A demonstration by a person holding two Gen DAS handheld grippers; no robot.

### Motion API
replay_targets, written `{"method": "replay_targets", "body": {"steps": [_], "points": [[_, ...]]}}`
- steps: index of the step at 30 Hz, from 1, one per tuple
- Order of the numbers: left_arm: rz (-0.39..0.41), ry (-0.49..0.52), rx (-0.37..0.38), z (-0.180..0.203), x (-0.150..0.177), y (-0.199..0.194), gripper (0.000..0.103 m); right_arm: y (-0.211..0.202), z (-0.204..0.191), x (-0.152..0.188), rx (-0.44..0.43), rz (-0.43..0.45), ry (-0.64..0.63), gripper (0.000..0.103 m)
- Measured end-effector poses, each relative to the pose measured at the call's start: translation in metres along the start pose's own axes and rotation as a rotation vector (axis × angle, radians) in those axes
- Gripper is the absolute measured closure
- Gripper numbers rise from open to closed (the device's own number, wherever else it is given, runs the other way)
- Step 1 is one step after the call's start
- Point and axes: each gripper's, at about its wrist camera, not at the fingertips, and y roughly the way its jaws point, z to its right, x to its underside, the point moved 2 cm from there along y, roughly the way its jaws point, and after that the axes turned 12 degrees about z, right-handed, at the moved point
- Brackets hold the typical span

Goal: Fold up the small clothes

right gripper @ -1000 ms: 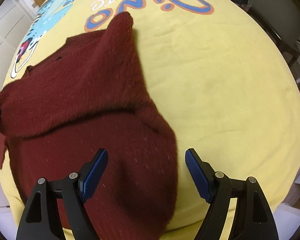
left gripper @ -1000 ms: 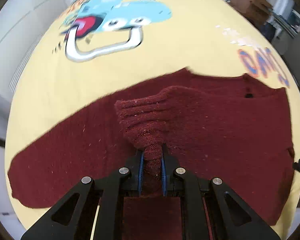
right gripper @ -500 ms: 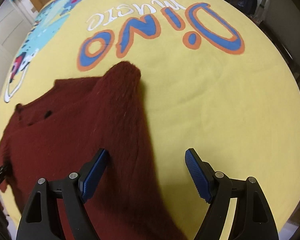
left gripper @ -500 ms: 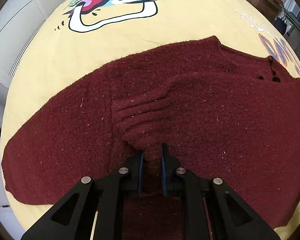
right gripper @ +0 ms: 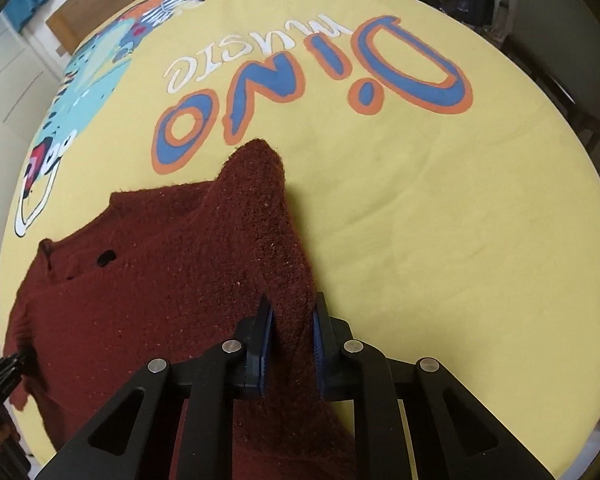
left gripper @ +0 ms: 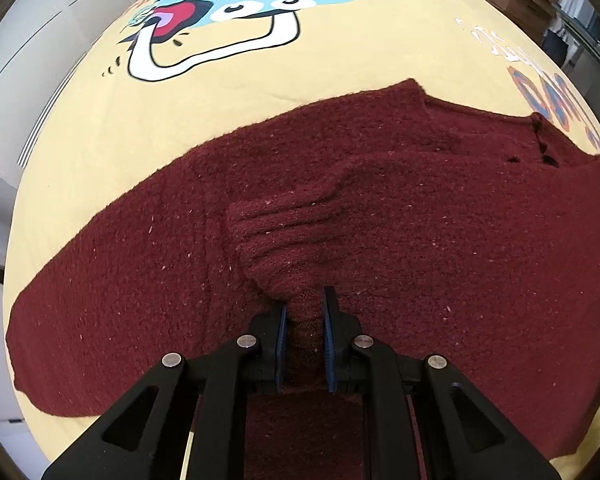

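Covering table, yellow dinosaur-print cloth [right gripper: 420,208], maroon sweater [left gripper: 420,240] atop, possibly cabinets [left gripper: 40,60] behind.

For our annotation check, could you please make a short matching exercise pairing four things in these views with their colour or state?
Column one:
1. maroon knit sweater
2. left gripper
3. right gripper
4. "Dino" lettering

Column two:
A. blue with orange outline
B. jaws pinching the ribbed cuff
C. lying on the yellow printed cloth
D. jaws pinching the sweater's right-hand edge

Pairs: 1-C, 2-B, 3-D, 4-A
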Motion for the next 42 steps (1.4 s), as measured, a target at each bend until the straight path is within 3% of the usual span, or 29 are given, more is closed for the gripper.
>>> {"method": "replay_targets", "body": {"steps": [4, 7, 9, 11, 15, 16, 19, 22, 25, 30, 34, 36, 39, 42], "points": [[0.005, -0.016, -0.017, -0.003, 0.007, 0.003, 0.078, 0.023, -0.001, 0.009, 0.037, -0.047, -0.025, 0.086], [-0.002, -0.021, -0.055, -0.003, 0.007, 0.000, 0.058, 0.027, -0.002, 0.008, 0.037, -0.053, -0.026, 0.082], [-0.008, -0.021, -0.075, -0.003, 0.006, -0.002, 0.051, 0.022, -0.004, 0.008, 0.055, -0.059, -0.026, 0.068], [-0.003, -0.020, -0.079, -0.002, 0.006, -0.007, 0.037, 0.014, -0.007, 0.007, 0.085, -0.051, -0.042, 0.035], [0.037, -0.064, -0.051, -0.003, 0.002, -0.028, 0.004, -0.012, -0.013, 0.008, 0.071, 0.011, -0.077, 0.024], [0.057, -0.065, -0.048, -0.002, 0.000, -0.036, 0.001, -0.022, -0.017, 0.008, 0.073, 0.034, -0.086, 0.021], [0.125, -0.034, -0.033, 0.008, -0.008, -0.059, 0.001, -0.041, -0.035, 0.008, 0.059, 0.091, -0.138, 0.016], [0.204, -0.010, 0.034, 0.028, -0.011, -0.078, 0.001, -0.060, -0.067, 0.011, 0.001, 0.154, -0.195, 0.000], [0.266, -0.008, 0.082, 0.048, -0.008, -0.085, 0.001, -0.072, -0.101, 0.026, -0.039, 0.208, -0.255, 0.000], [0.221, -0.001, 0.096, 0.071, 0.008, -0.052, 0.001, -0.055, -0.143, 0.062, -0.062, 0.243, -0.362, 0.000], [0.140, -0.006, 0.072, 0.062, 0.029, -0.018, 0.001, -0.010, -0.155, 0.101, -0.056, 0.143, -0.432, 0.000], [0.140, 0.005, 0.058, 0.059, 0.036, -0.015, 0.001, 0.004, -0.152, 0.113, -0.047, 0.113, -0.465, 0.000], [0.168, 0.032, 0.047, 0.053, 0.040, -0.017, 0.001, 0.006, -0.144, 0.112, -0.071, 0.131, -0.452, 0.000], [0.168, 0.022, 0.042, 0.046, 0.041, -0.013, 0.001, 0.008, -0.126, 0.102, -0.040, 0.140, -0.415, 0.000]]}}
